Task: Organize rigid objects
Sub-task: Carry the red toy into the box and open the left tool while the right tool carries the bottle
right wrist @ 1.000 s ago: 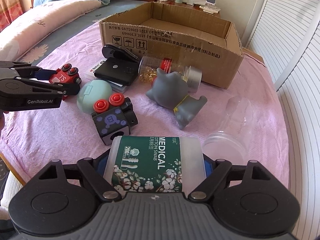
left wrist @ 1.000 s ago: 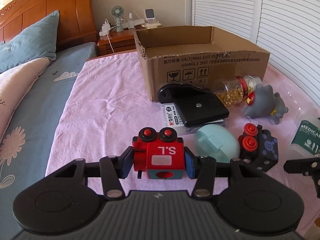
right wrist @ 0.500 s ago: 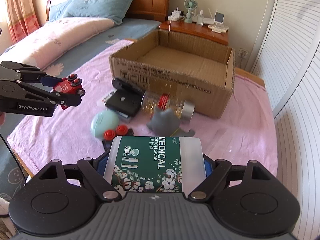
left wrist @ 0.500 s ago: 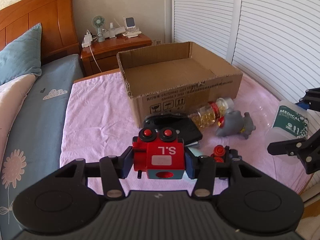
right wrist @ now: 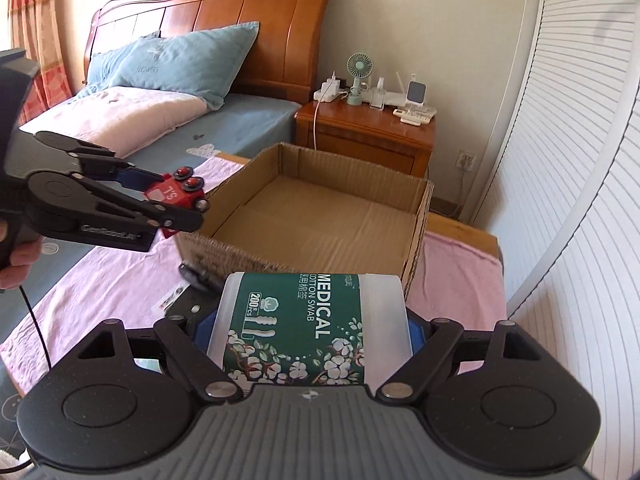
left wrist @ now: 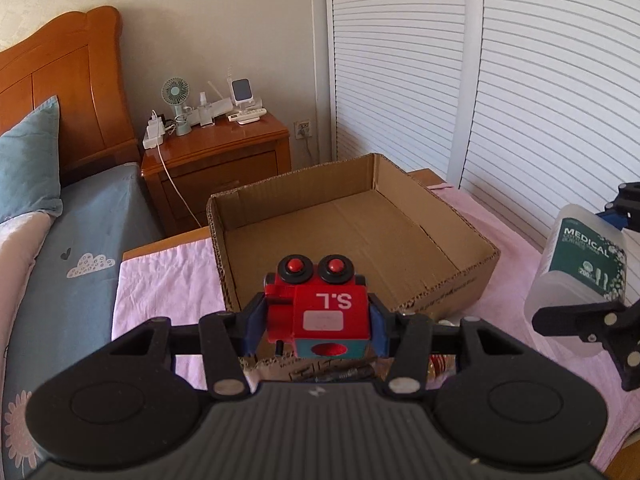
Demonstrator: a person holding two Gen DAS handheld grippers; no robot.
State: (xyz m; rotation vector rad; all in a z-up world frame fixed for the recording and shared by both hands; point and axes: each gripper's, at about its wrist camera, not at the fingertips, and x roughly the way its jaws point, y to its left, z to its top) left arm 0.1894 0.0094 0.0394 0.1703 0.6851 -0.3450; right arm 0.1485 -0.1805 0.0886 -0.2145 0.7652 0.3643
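Left gripper (left wrist: 318, 326) clamps red toy (left wrist: 320, 312), right gripper (right wrist: 310, 330) clamps swab box (right wrist: 308, 332); cardboard box (left wrist: 452, 240) ahead.

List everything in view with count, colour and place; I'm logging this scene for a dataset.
Toy block: one, red, marked S.L, in the left claw before the box.
Cotton swab tub: one, clear with green label, in the right claw.
Cardboard box: one, brown, open, nothing inside, on the pink cloth.
Pink cloth: one, over the bed's foot.
Black item: one, partly hidden, in front of the box.
Pillow: one, blue, by the headboard.
Nightstand: one, wooden, beside the bed.
Desk fan: one, green, on the nightstand.
Left claw: shut on the block.
Right claw: shut on the tub.
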